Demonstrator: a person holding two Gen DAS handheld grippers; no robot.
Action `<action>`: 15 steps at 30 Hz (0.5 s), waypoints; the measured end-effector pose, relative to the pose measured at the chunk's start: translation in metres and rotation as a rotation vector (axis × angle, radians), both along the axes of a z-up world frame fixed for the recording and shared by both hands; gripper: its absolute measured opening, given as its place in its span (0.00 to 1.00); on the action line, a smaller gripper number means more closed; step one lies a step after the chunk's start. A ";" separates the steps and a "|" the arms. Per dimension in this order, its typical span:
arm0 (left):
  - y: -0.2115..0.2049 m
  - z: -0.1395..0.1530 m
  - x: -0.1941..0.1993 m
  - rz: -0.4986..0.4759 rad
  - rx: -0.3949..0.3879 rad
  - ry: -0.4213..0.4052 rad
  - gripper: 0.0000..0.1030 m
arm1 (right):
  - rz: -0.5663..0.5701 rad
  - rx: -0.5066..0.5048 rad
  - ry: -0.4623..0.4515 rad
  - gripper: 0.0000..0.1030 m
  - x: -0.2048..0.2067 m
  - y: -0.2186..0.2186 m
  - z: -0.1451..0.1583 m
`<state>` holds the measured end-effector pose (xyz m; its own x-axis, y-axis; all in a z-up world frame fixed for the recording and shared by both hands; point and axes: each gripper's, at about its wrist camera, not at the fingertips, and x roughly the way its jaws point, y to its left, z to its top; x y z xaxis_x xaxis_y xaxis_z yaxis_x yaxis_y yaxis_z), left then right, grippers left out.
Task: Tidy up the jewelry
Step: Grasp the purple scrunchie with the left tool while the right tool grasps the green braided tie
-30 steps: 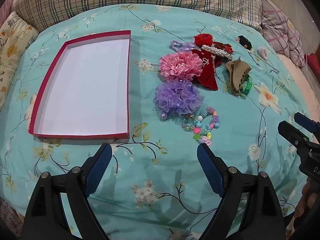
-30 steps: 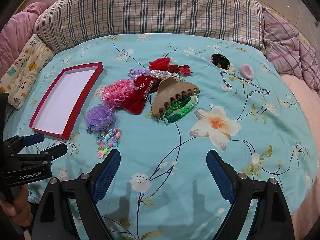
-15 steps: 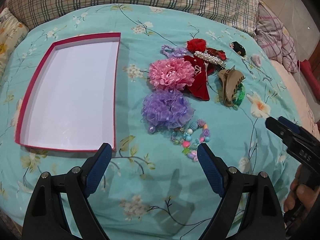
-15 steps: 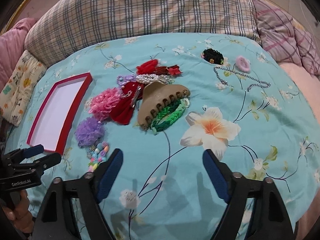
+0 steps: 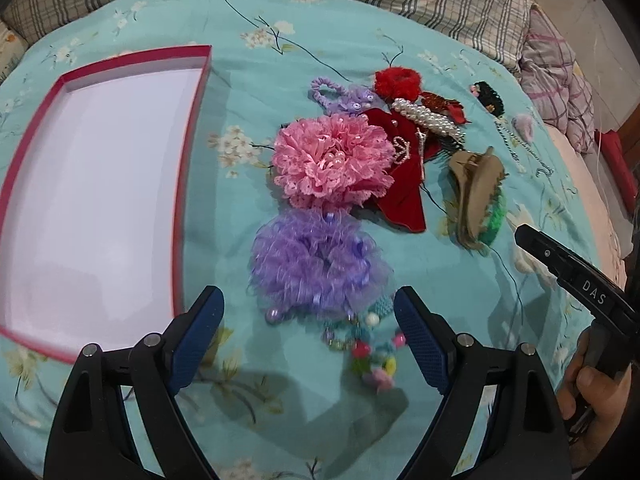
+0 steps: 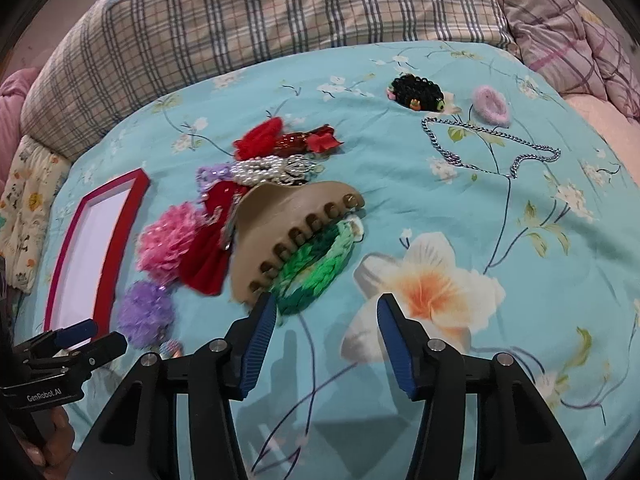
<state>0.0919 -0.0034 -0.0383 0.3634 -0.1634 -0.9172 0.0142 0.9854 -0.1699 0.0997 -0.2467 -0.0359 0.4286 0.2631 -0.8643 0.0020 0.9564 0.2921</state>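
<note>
The left gripper [image 5: 310,322] is held with its fingers spread wide and nothing between them, just above the turquoise floral bedspread [image 5: 248,152], and the bead bracelet [image 5: 370,346] lies between its blue pads, blurred. Just beyond the bracelet, touching it, the purple ruffled scrunchie [image 5: 316,258] is seen, which serves here as the landmark. To the left of the scrunchie, apart from it, the red-rimmed box [image 5: 191,152] is laid flat with its white floor bare. Directly behind the scrunchie and touching it lies the pink ruffled scrunchie [image 5: 332,158], and a red velvet bow [image 5: 402,196] is partly tucked under that one, to the scrunchie's far right. Further right of the scrunchie, the tan claw clip [image 6: 288,232] rests over a green braided band [image 6: 316,268]. The right gripper [image 6: 326,326] is likewise spread and empty, held low over the bedspread, its left pad just in front of the clip and the band. Behind the scrunchie, past the pink one, a pearl clip [image 5: 426,118], a lilac hair tie [image 5: 340,98] and a red fuzzy hair tie [image 5: 396,80] are clustered. Far to the right of the scrunchie, well apart, a silver chain [image 6: 492,144], a black hair tie [image 6: 418,90] and a pale pink hair tie [image 6: 490,104] are found, with plaid pillows [image 6: 256,24] beyond.
</note>
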 end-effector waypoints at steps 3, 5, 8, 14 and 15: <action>-0.002 -0.005 0.008 -0.006 0.015 0.009 0.85 | -0.009 0.005 0.019 0.49 0.009 -0.001 -0.010; -0.002 -0.008 0.011 -0.008 0.019 -0.002 0.85 | -0.010 0.010 0.032 0.46 0.014 0.000 -0.015; 0.001 -0.013 0.015 -0.016 0.014 0.000 0.78 | -0.012 -0.006 0.052 0.42 0.022 0.002 -0.027; 0.011 -0.024 0.021 -0.022 -0.047 0.022 0.34 | -0.015 0.010 0.044 0.13 0.026 0.005 -0.033; 0.013 -0.023 0.020 -0.026 -0.062 0.021 0.28 | -0.018 0.010 0.042 0.13 0.025 0.005 -0.032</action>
